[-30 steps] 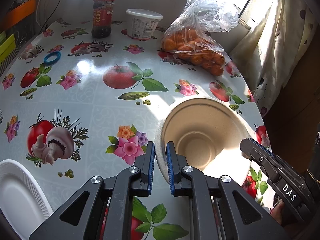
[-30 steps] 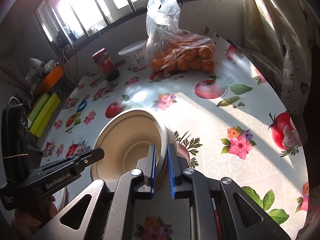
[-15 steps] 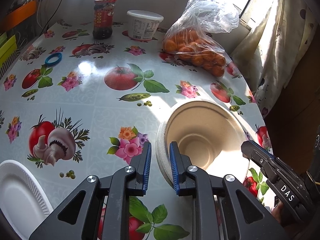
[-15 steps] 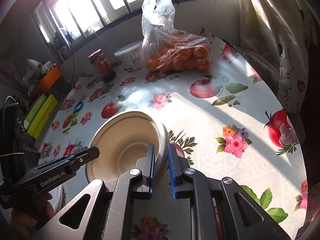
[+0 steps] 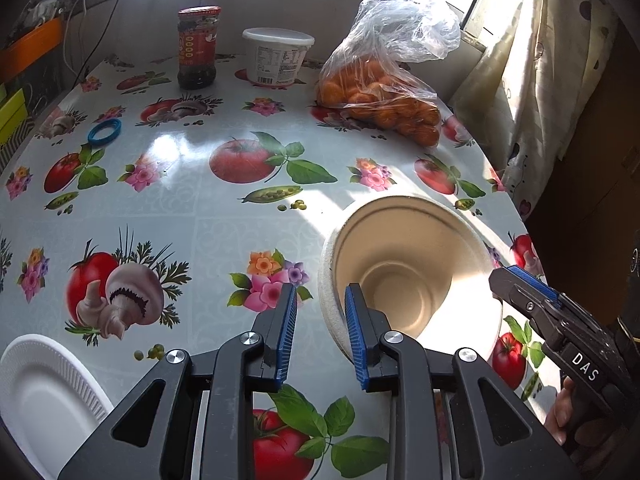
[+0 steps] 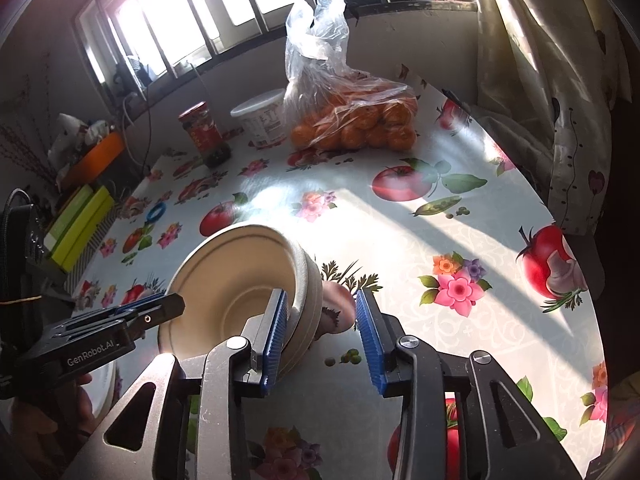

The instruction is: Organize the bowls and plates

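Both grippers' jaws stand apart, the left gripper (image 5: 320,334) and right gripper (image 6: 323,338) each straddling the rim of the stacked beige bowls (image 5: 412,268) on the table (image 5: 224,224). A white plate (image 5: 40,396) lies near the left edge. Farther back, a plastic bag (image 5: 384,76) holds oranges beside a lidded white tub (image 5: 278,56) and a dark-filled jar (image 5: 199,46).

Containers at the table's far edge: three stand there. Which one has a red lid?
The dark sauce jar, leftmost of the three. The white tub beside it has a white lid, and the clear bag of oranges has none.
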Demonstrator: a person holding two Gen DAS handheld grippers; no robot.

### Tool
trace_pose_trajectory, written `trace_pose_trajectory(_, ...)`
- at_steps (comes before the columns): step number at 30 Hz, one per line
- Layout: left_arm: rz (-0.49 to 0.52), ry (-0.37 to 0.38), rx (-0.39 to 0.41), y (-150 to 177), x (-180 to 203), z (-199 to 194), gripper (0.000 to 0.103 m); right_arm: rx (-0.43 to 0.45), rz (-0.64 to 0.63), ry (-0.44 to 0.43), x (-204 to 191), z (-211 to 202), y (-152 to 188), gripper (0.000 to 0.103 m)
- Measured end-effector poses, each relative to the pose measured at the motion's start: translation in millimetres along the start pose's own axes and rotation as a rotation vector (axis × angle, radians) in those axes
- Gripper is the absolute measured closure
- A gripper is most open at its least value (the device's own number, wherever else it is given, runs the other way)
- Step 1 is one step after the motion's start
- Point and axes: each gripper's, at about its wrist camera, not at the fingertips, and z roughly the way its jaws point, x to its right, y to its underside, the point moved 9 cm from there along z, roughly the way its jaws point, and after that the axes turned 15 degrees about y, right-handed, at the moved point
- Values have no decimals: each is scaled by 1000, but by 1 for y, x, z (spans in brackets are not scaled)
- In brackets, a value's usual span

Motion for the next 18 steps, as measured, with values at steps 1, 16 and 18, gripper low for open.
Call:
trace_pose_trajectory(1, 17, -6, 6, 0, 1, -2, 77, 5, 4, -1, 1, -1, 1, 67)
trace_pose_trajectory(16, 102, 46, 62, -3, 16, -12, 59, -8, 55, -51, 9, -1, 7, 62)
trace_pose_trajectory(18, 97, 35, 56, -1, 11, -10, 59, -11, 54, -68, 9, -1, 8, 61)
